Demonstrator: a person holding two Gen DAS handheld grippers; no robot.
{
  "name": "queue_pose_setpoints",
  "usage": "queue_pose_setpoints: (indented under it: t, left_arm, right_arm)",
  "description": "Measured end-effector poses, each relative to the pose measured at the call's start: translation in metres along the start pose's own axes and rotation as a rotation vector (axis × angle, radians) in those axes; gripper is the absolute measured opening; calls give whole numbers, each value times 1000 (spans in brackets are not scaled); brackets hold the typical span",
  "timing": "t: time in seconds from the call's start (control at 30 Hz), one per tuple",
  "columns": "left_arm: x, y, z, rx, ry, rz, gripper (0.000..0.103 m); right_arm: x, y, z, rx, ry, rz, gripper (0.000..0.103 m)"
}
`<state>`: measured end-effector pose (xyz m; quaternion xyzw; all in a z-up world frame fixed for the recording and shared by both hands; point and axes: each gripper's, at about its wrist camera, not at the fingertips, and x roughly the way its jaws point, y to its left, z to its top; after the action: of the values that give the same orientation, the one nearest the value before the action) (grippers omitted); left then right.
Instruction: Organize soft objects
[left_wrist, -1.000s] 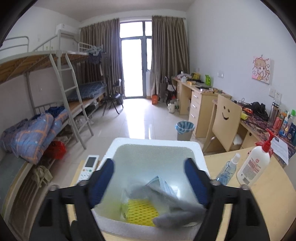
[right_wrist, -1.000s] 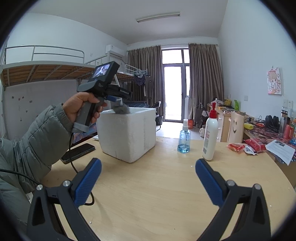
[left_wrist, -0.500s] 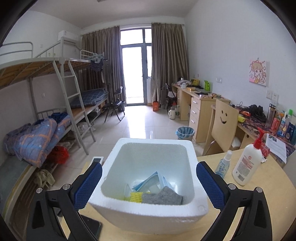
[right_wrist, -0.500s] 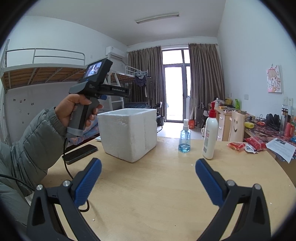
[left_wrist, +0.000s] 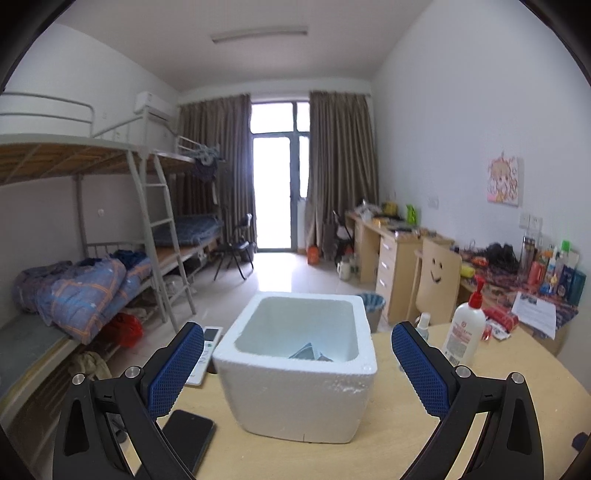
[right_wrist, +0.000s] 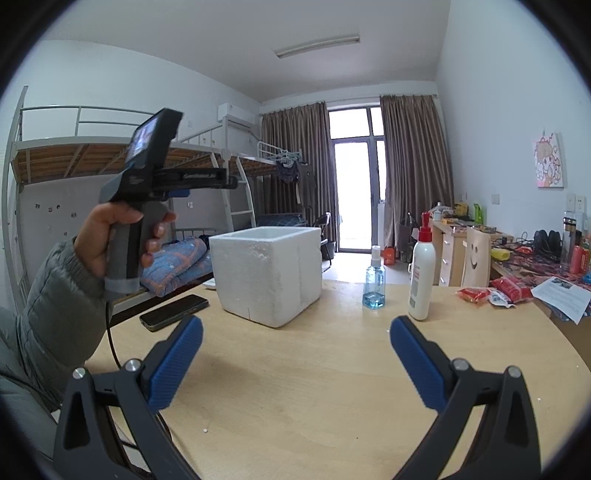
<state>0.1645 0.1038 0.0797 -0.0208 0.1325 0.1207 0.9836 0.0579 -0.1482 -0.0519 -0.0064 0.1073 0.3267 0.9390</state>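
Observation:
A white foam box (left_wrist: 299, 384) stands on the round wooden table (right_wrist: 332, 387); it also shows in the right wrist view (right_wrist: 267, 275). Inside it only the tip of a blue-and-white soft item (left_wrist: 308, 352) shows; the rest of the contents are hidden by the rim. My left gripper (left_wrist: 297, 369) is open and empty, held back from the box and level with its rim. In the right wrist view the left gripper (right_wrist: 207, 181) is held up in a hand left of the box. My right gripper (right_wrist: 295, 362) is open and empty over the bare table.
A black phone (left_wrist: 186, 439) lies left of the box, a white remote (left_wrist: 205, 350) behind it. A white pump bottle (right_wrist: 421, 277) and a small blue bottle (right_wrist: 374, 284) stand right of the box. Red packets (right_wrist: 495, 291) and paper (right_wrist: 563, 295) lie at the far right.
My left gripper let go of a grey soft item into the box, then rose and pulled back from it, jaws open. My right gripper has not moved.

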Motion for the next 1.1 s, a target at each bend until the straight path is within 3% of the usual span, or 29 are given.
queue_pose_setpoints:
  t: [0.23,0.4,0.57,0.9,1.1]
  left_arm:
    - [-35,1,-30,-51,-72,44,102]
    - [-47,-1,-42,-43,-60,2,102]
    - [-65,1,-52,-50,-95,22,102]
    - [-107,-9,-61,-10,-83,41,102]
    - [-130,-14,-82,-16,-66,48,102]
  right_arm:
    - [-11,3,-11,-3,-30,-18,102]
    - [-15,5,-17,4,-27,-11,103]
    - [-21,7,-17,3,-32,-8,103]
    - [-33,7,-20,15,-37,0,102]
    - [-39,7,-22,22,-35,-2,103]
